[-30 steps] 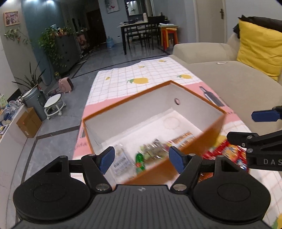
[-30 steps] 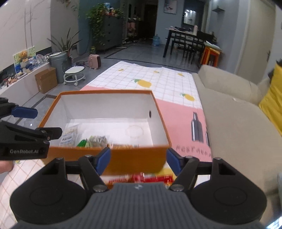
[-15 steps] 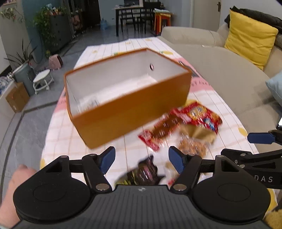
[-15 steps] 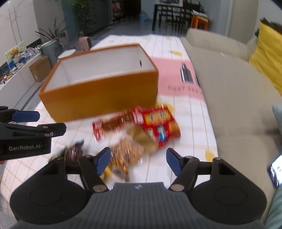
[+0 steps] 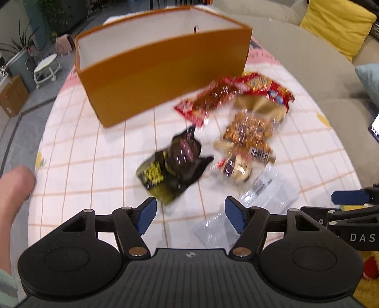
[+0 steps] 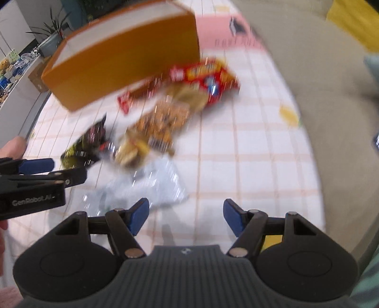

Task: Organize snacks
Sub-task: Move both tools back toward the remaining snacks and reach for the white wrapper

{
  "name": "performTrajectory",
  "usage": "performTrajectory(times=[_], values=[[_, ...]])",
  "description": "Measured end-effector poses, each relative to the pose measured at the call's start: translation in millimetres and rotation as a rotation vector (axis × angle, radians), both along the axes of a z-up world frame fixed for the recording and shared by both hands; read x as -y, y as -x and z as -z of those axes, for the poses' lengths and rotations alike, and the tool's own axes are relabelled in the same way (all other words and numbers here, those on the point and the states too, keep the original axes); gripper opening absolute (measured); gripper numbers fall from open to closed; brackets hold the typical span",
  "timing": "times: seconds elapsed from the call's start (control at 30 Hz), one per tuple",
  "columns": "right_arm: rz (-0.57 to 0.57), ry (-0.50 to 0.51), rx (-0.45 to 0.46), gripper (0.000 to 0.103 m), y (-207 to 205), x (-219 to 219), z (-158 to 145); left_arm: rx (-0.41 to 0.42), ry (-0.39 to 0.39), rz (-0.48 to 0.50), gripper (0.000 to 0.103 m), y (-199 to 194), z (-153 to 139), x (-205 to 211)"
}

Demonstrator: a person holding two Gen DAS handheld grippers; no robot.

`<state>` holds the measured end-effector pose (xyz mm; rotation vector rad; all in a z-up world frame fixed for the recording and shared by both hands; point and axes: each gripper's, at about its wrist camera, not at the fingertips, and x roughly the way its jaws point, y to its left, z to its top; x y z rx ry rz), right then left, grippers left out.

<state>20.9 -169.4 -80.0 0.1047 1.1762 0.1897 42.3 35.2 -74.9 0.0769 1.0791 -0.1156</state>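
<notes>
An orange box [image 5: 163,68] with a white inside stands on the checked tablecloth [image 5: 94,161]; it also shows in the right wrist view [image 6: 125,59]. In front of it lie several snack packs: a red pack [image 5: 263,87], a brown nut pack [image 5: 248,132], a black and yellow pack [image 5: 175,163] and clear bags [image 5: 267,192]. My left gripper [image 5: 190,214] is open and empty just short of the black pack. My right gripper [image 6: 186,216] is open and empty near the clear bags [image 6: 146,187]. The red pack [image 6: 208,78] is blurred there.
A beige sofa [image 5: 308,59] with a yellow cushion [image 5: 336,21] runs along the right of the table. A floor with a stool [image 5: 47,68], a cardboard box [image 5: 11,97] and plants lies to the left.
Both grippers have drawn back from the box and tipped down. The loose snack packs in front of the box have come into view. Both stay open.
</notes>
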Motion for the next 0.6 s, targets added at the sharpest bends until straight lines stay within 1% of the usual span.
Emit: performTrajectory(times=[0.1, 0.2, 0.27, 0.3, 0.33, 0.37, 0.4, 0.43, 0.47, 0.57, 0.6], values=[[0.011, -0.047, -0.062, 0.067, 1, -3, 8, -0.036, -0.005, -0.006, 0.078, 1, 5, -4], [-0.006, -0.038, -0.081, 0.067, 3, -10, 13, -0.066, -0.004, -0.01, 0.075, 2, 9, -6], [-0.012, -0.036, -0.095, 0.066, 5, -11, 16, -0.084, 0.002, -0.007, 0.069, 2, 11, -7], [-0.01, -0.043, -0.103, 0.064, 5, -11, 18, -0.092, 0.006, -0.005, 0.068, 2, 12, -7], [-0.007, -0.057, -0.109, 0.057, 4, -11, 20, -0.1, 0.012, -0.001, 0.065, 2, 13, -7], [-0.002, -0.069, -0.112, 0.054, 4, -10, 21, -0.108, 0.02, 0.004, 0.06, 2, 14, -7], [0.001, -0.082, -0.114, 0.052, 3, -9, 23, -0.113, 0.03, 0.008, 0.059, 2, 15, -7], [0.006, -0.099, -0.116, 0.052, 3, -8, 25, -0.119, 0.043, 0.013, 0.054, 3, 16, -7], [0.015, -0.111, -0.107, 0.05, 3, -7, 25, -0.127, 0.06, 0.016, 0.049, 3, 18, -7], [0.027, -0.122, -0.097, 0.042, -1, -7, 24, -0.161, 0.121, 0.017, 0.038, 2, 24, -9], [0.034, -0.125, -0.094, 0.038, -1, -6, 24, -0.172, 0.145, 0.015, 0.037, 2, 26, -10]])
